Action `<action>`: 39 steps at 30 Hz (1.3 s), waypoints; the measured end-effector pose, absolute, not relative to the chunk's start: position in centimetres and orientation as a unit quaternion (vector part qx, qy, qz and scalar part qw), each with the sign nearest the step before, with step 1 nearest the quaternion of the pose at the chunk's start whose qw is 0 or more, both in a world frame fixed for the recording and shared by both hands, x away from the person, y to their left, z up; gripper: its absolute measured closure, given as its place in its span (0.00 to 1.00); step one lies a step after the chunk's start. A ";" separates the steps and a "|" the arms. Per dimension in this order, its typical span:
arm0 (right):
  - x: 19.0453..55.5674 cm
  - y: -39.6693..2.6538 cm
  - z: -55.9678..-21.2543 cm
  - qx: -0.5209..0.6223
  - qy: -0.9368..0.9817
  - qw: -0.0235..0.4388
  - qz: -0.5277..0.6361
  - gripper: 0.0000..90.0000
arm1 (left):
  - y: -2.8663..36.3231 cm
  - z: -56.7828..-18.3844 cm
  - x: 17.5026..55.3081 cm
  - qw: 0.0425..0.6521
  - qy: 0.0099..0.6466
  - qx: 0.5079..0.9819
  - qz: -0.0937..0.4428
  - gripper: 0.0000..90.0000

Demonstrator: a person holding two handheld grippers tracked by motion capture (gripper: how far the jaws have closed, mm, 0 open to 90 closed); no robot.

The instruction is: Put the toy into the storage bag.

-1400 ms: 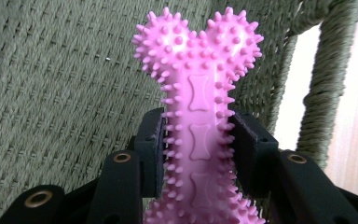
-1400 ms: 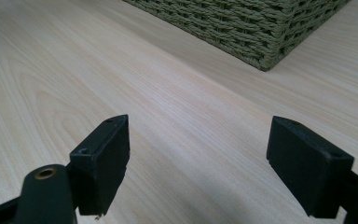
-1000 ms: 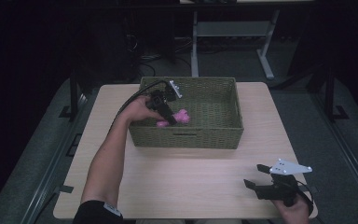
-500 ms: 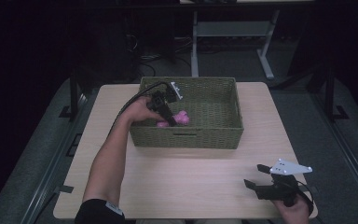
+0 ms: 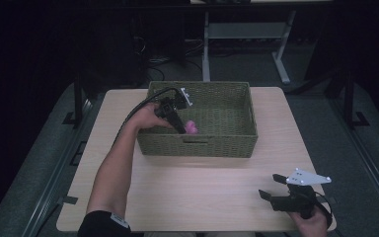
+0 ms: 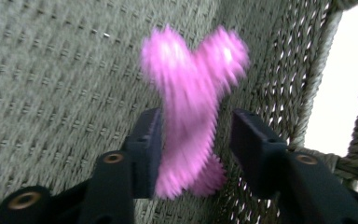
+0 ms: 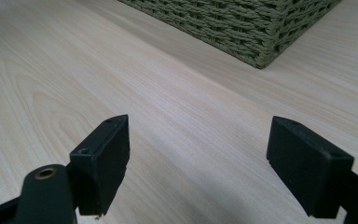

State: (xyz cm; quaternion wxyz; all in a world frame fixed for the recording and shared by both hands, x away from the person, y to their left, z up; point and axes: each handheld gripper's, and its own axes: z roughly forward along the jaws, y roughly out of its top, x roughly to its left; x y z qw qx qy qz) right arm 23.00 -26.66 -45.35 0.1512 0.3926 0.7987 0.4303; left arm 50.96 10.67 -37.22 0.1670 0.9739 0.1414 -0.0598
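While inside basket [image 5: 237, 106] | left claw [image 6: 193, 135] just opening, pink toy [image 6: 191, 107] between jaws | right claw [image 7: 196, 154] wide, empty

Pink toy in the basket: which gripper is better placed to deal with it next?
Left. The left gripper is inside the woven basket, its jaws just opening around the pink toy. The right gripper sits open over the table, well away.

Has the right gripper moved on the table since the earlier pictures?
No. In the high view, the right gripper sits at the same spot near the table's front right corner, equally far from the basket, jaws open.
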 end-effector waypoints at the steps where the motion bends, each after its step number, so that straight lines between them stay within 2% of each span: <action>1: 23.0 -26.6 -45.4 0.393 0.799 0.152 0.430 0.23 | 10.7 -37.1 50.9 0.166 0.141 0.974 -0.058 0.57; 12: 23.0 -26.8 -45.3 0.395 0.797 0.151 0.430 0.23 | 11.1 -36.4 50.5 0.187 0.144 0.970 -0.054 0.54; 16: 22.9 -26.8 -45.2 0.395 0.797 0.152 0.432 0.23 | 11.6 -35.8 49.9 0.218 0.157 0.962 -0.044 0.51; 27: 23.1 -26.6 -45.4 0.394 0.800 0.152 0.426 0.23 | 12.3 -33.4 48.0 0.229 0.155 0.961 -0.023 0.41; 39: 23.1 -26.8 -45.5 0.399 0.798 0.158 0.424 0.23 | 13.3 -32.6 46.5 0.248 0.155 0.956 -0.013 0.38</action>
